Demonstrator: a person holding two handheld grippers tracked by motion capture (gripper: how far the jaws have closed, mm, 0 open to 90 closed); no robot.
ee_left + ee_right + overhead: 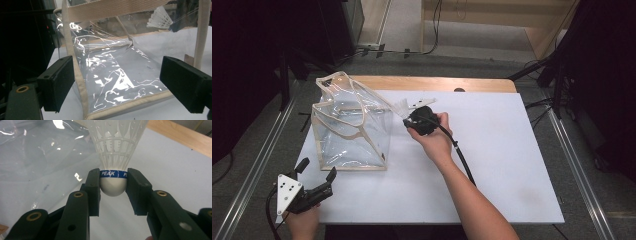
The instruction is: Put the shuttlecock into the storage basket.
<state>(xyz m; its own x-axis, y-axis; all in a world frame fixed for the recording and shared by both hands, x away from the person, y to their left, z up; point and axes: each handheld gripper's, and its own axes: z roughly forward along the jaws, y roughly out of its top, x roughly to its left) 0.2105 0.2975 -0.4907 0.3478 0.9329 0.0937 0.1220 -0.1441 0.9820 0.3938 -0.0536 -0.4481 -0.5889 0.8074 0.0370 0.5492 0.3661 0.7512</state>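
In the high view, the right gripper [408, 116] is mostly hidden under the person's right hand [433, 140], so its jaws are hard to make out there. It holds a white shuttlecock [402, 106] above the white board [507, 165], near the far edge of the board and just beside the upper right corner of the clear bag [352, 125]. The bag stands on the left part of the board, its base close to the left edge. The right half of the board is bare, with wide room there. The left gripper [316, 168] sits at the near left corner of the board, jaws spread, apart from the bag.

In the left gripper view, the two black jaws stand wide apart and touch nothing. The bag [117, 75] fills the space ahead; its beige-trimmed near corner lies between the jaws. The shuttlecock [160, 18] shows through the plastic at the top right, partly blurred.

In the right gripper view, the jaws pinch the shuttlecock [113, 180] at its round cork base, on the blue band. The skirt is cut off by the top edge. The bag [32, 157] lies to the left, the board [175, 165] below.
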